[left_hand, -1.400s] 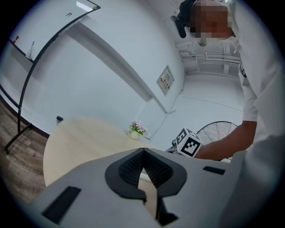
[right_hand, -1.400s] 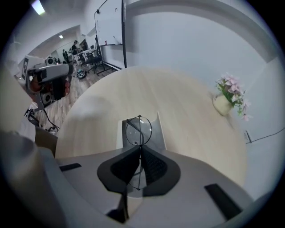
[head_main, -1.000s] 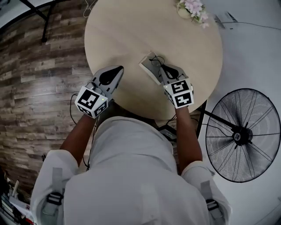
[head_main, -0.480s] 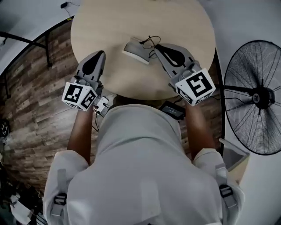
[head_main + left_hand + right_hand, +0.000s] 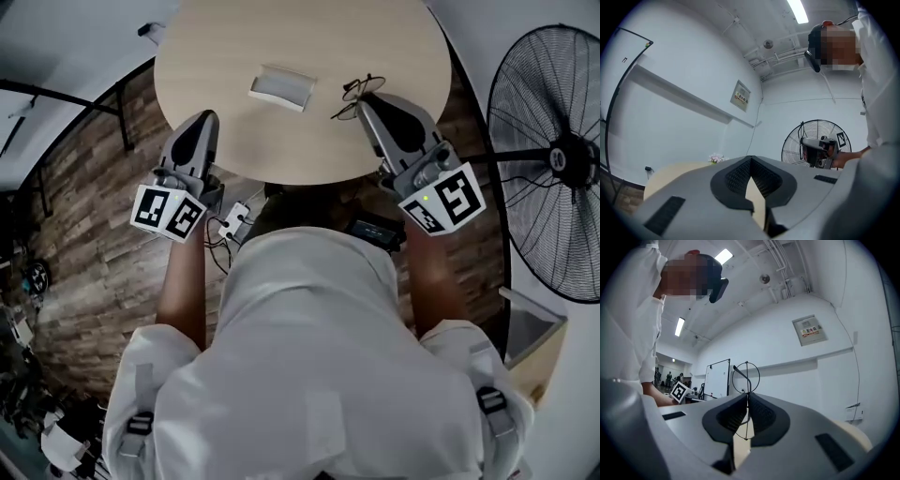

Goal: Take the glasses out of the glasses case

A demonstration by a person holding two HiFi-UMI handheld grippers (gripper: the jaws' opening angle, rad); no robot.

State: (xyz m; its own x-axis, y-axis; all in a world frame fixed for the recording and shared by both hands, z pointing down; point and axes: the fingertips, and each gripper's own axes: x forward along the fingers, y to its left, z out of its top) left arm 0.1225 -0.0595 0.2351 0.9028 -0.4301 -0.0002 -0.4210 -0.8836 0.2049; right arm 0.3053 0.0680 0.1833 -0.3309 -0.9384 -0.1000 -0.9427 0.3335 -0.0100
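Change: a second ago my right claw was down at the glasses case; now it has drawn back to the right, and the glasses came with it.
Meaning: extraction looks done, since frame and case are well apart; what is left is setting the glasses down.
Right claw: pinched narrow on the thin wire frame. In the right gripper view one round lens stands up above the tips.
Left claw: closed with nothing between the jaws. The left gripper view shows only pale tabletop through the gap. It hangs at the near-left edge, clear of the case.
Glasses position: in the air over the right side of the tabletop, not resting on it.
Glasses case: lying flat on the tabletop, far-centre, untouched by either claw.
Case contents: the inside reads pale and bare, so I judge it empty; too small to be sure.
Risk: the frame is thin and could twist in the pinch.
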